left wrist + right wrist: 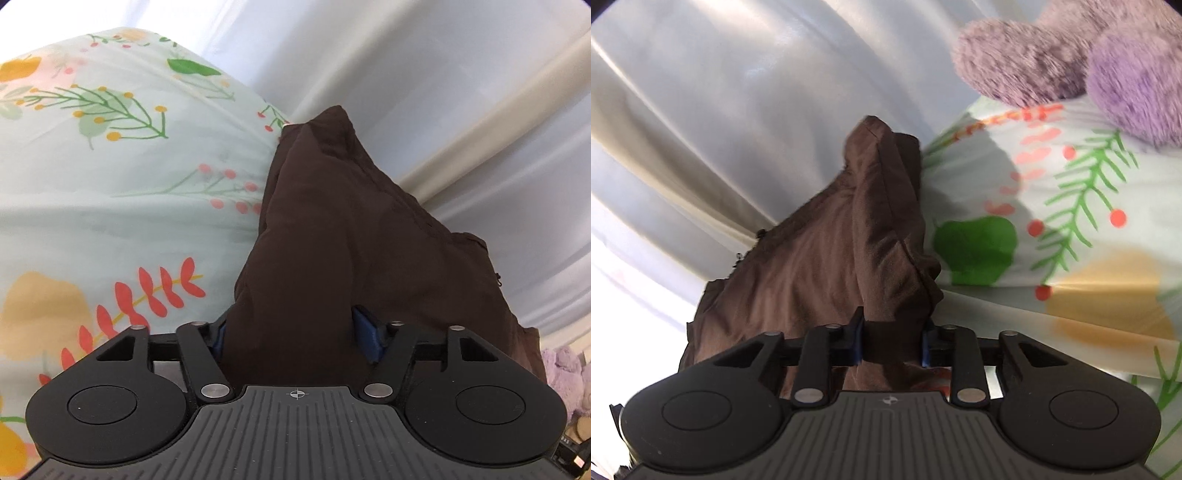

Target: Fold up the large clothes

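A dark brown garment (332,221) rises in a bunched peak in front of my left gripper (291,339). Its blue pads (367,338) sit against a thick fold of the cloth on both sides, so the gripper is shut on it. In the right wrist view the same brown garment (831,251) hangs in folds, with a hemmed edge pointing up. My right gripper (891,343) is shut on a narrower bunch of it between its blue pads (857,339). The cloth hides the fingertips of both grippers.
A pale floral bed sheet (110,184) lies to the left of the garment, and to its right in the right wrist view (1071,240). A purple plush toy (1071,62) rests on the sheet. White curtains (406,55) hang behind.
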A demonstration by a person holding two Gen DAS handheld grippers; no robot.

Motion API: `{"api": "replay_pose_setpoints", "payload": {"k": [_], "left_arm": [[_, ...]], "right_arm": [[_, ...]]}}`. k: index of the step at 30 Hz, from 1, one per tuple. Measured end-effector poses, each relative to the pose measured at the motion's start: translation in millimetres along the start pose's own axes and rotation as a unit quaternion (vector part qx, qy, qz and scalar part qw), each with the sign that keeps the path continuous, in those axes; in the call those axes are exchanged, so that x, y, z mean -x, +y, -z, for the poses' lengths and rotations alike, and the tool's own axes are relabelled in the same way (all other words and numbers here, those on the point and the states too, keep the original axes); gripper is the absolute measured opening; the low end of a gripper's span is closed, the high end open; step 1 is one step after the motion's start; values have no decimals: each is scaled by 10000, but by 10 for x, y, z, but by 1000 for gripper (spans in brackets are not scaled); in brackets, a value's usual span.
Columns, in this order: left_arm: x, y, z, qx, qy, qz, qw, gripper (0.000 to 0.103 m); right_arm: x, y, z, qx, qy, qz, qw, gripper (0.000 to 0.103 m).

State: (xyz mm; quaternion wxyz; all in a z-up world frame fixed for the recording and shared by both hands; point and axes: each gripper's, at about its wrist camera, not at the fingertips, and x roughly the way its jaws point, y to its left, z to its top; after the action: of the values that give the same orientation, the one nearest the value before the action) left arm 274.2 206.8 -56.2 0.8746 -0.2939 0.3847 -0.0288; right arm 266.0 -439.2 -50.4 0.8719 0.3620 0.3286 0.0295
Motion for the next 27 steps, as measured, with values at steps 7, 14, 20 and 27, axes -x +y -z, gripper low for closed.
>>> {"api": "replay_pose_setpoints", "payload": {"k": [7,14,20,27], "left_arm": [[470,-143,74,-247,-196,140,9994,48],[1122,-109,542,-378,114,95,9992,46],[1431,65,873,-584,471,-539,9957,63],[1303,-281,454,-1234,-505,-646,9890,102]], "right_arm": [[440,272,82,369,56,-409,9985,21],[1043,93,556,55,390,-322,9987,21],[1425,-4,890,162,679,290,9971,37],[1491,277,570,1330,-402,1298,9818,79]]}}
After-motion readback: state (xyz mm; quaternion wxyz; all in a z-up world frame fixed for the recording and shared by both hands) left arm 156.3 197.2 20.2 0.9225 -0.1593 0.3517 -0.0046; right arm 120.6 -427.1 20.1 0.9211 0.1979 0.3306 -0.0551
